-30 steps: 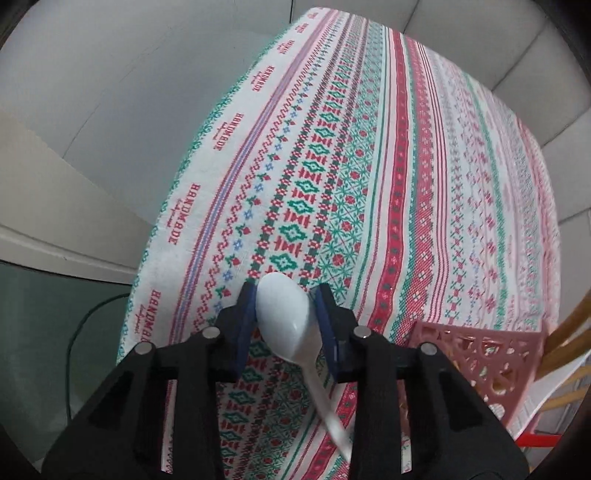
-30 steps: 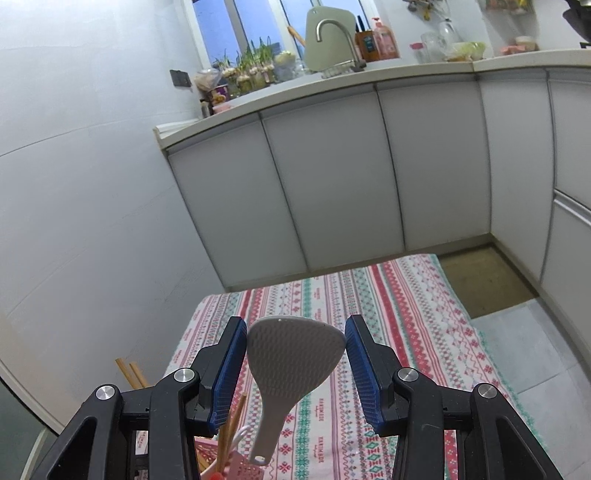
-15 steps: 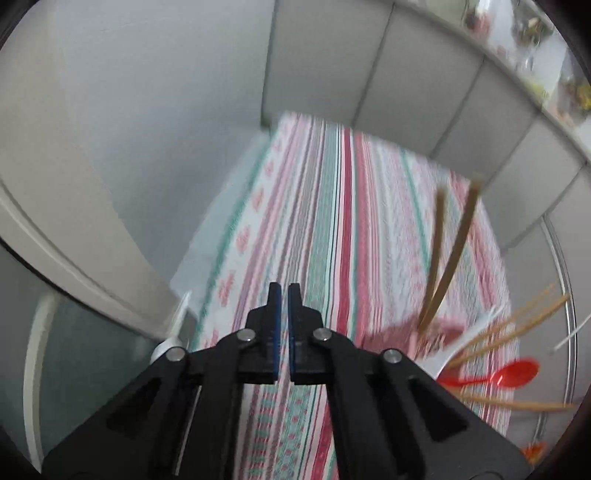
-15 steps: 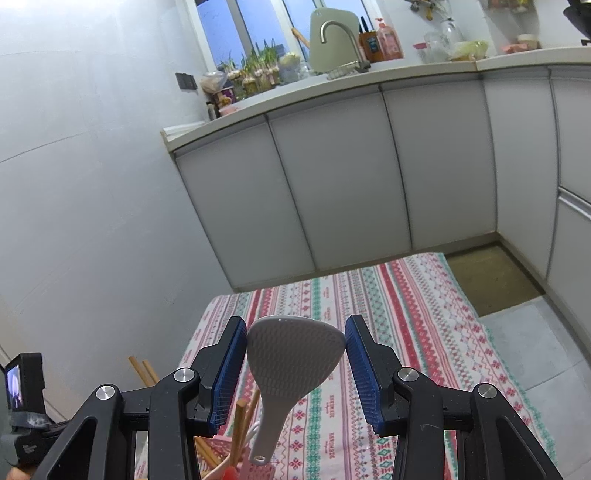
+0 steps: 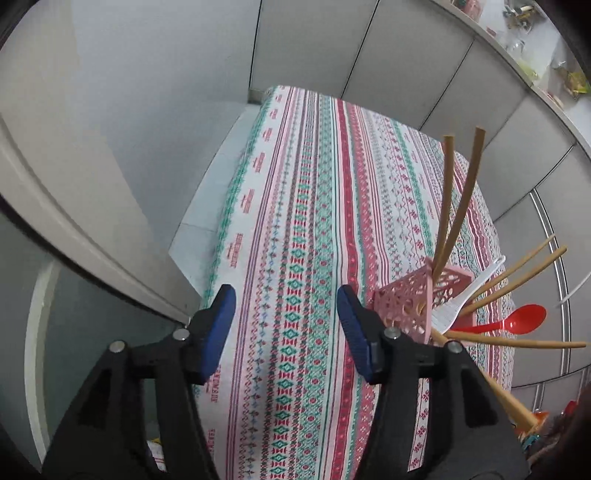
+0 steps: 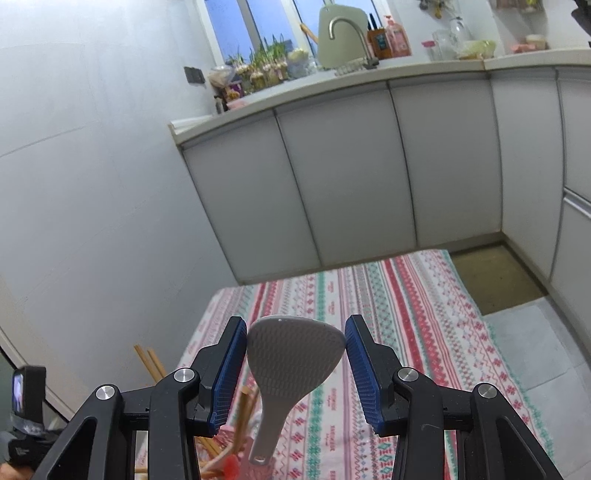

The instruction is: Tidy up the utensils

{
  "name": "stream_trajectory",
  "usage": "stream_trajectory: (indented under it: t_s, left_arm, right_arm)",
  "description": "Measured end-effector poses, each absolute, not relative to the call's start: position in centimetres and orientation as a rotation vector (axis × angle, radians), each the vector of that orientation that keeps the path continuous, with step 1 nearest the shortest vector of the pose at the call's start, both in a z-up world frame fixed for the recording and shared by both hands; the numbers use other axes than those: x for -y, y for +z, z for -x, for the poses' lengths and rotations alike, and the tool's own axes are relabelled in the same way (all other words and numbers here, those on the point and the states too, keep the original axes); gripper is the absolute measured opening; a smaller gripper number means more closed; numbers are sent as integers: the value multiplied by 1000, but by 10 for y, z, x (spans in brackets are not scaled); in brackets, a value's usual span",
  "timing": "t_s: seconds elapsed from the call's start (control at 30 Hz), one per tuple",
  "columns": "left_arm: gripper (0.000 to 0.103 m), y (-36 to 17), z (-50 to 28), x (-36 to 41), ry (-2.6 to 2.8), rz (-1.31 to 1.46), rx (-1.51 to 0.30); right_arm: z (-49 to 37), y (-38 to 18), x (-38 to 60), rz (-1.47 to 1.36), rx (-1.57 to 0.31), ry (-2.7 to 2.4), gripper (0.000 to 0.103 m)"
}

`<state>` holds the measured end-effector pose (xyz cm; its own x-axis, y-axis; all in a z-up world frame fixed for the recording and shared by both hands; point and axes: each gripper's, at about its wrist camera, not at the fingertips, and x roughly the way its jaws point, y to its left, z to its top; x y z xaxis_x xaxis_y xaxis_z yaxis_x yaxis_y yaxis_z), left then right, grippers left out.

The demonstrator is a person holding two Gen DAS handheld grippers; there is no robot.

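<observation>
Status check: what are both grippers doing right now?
Left gripper opening, empty. Right gripper clamped on rice paddle. Pink holder below, chopsticks sticking up.

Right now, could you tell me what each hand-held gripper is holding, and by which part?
Right hand-held gripper clamps the grey rice paddle by its blade edges; left hand-held gripper, opening, holds nothing.

Grey cabinets [image 6: 369, 177] lined pale walls [image 6: 92, 166]; a window [image 6: 258, 26] stood above the counter [image 6: 369, 75]; the floor [image 6: 546, 354] was tiled.

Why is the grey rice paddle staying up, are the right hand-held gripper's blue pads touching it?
Touching: the right wrist view shows both pads against the rice paddle's edges.
</observation>
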<state>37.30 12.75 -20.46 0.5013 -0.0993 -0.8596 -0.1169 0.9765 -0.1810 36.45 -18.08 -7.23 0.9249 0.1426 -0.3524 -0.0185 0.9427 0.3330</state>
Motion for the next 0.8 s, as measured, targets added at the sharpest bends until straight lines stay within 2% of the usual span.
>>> stream_trajectory:
  t_s: [0.17,0.33,0.8]
  left_arm:
    - [58,-202,-368,-125,21,214,-1052]
    - [64,-203,-365,-120,46,127,-1040]
    - [65,-216,-365,-98,11,-31,-1074]
  right_arm:
    - [-369,-61,140,-262,-328,149,49]
    - [-392,-73,93,-136,-359,170,49]
    - [-424,-106,64,-62,-418,167,49]
